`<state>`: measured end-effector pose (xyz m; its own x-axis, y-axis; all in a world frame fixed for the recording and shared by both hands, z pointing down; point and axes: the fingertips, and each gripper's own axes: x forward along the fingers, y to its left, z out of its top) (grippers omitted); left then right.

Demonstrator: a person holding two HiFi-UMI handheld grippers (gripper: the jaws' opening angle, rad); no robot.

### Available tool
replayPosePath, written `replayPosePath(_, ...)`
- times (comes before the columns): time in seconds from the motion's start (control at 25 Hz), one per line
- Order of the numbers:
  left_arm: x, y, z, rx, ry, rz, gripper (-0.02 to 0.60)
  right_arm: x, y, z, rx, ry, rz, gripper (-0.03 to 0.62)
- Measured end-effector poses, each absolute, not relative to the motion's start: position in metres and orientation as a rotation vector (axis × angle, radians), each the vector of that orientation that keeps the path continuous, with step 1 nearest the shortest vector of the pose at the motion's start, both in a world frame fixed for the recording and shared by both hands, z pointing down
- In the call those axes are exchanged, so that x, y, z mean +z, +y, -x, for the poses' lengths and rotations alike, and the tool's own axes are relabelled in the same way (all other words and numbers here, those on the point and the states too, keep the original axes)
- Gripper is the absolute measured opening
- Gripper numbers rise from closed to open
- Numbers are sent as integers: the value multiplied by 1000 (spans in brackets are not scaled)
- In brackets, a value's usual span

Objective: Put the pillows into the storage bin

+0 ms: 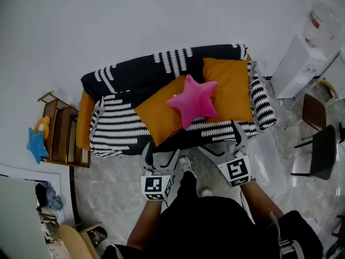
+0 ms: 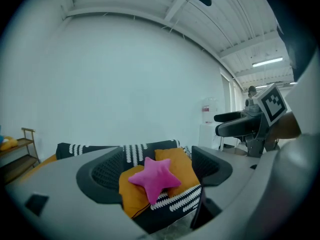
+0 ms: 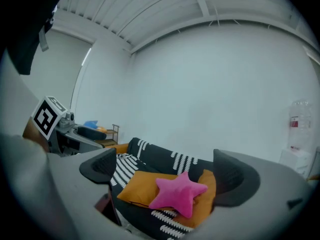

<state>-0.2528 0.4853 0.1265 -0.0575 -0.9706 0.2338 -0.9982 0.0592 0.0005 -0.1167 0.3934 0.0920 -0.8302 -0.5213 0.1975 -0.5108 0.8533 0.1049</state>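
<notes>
Left gripper (image 1: 160, 152) and right gripper (image 1: 221, 139) gaped empty, with star pillow (image 1: 192, 100) and orange pillows (image 1: 161, 116) not yet lifted off the sofa (image 1: 124, 80).

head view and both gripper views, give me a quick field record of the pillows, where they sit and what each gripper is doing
pink star pillow: lying on top, across both orange pillows
orange pillows: two, side by side on the sofa seat
sofa: covered with a black and white striped throw
left gripper: open, empty, short of the sofa
right gripper: open, empty, short of the sofa
pillows held: none
</notes>
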Motion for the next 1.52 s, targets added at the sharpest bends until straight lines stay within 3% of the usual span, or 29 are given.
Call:
replayPosePath(0.76, 150, 304, 399, 288, -1989, -2091, 408, 150, 214, 265, 45, -2618, -838, 600)
replayPosePath(1.24, 202, 247, 418, 321, -1898, -2070, 408, 226, 167, 284, 213, -2470, -732, 600)
replayPosePath(1.52, 275, 219, 394, 469, -1771, -2022, 408, 293, 132, 279, 303, -2384, -665, 598)
